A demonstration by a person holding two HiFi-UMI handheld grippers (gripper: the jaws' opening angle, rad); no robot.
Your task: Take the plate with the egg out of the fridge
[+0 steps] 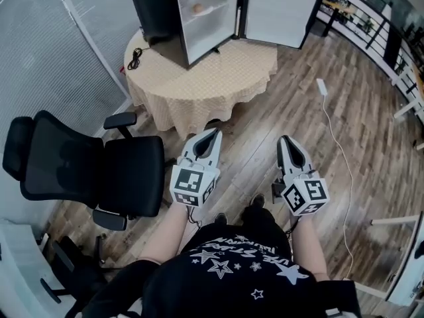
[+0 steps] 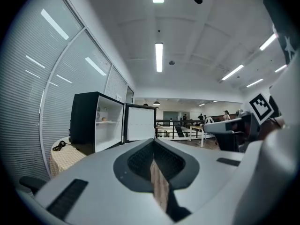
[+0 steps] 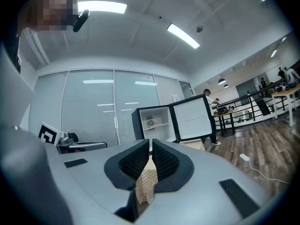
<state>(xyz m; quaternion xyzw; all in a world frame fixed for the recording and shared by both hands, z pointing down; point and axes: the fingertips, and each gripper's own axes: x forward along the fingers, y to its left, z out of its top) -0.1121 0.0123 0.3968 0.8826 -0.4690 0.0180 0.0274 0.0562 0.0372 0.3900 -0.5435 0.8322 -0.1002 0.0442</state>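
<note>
This looks like an open-plan office. A black mesh office chair [image 1: 99, 167] sits at the left of the head view on a wood-plank floor [image 1: 358, 124]. Tall glass walls with closed blinds [image 2: 28, 102] fill the left of the left gripper view, and long strip lights [image 2: 159, 56] run along the ceiling above. At the right of the right gripper view, a black railing [image 3: 260, 108] fronts desks [image 3: 286, 93] where people stand. At the top of the head view a mini fridge [image 1: 185, 15] stands open on a round, cloth-covered surface [image 1: 199, 85]. To the right, a white power strip [image 1: 322, 87] trails its cable across the floor.
</note>
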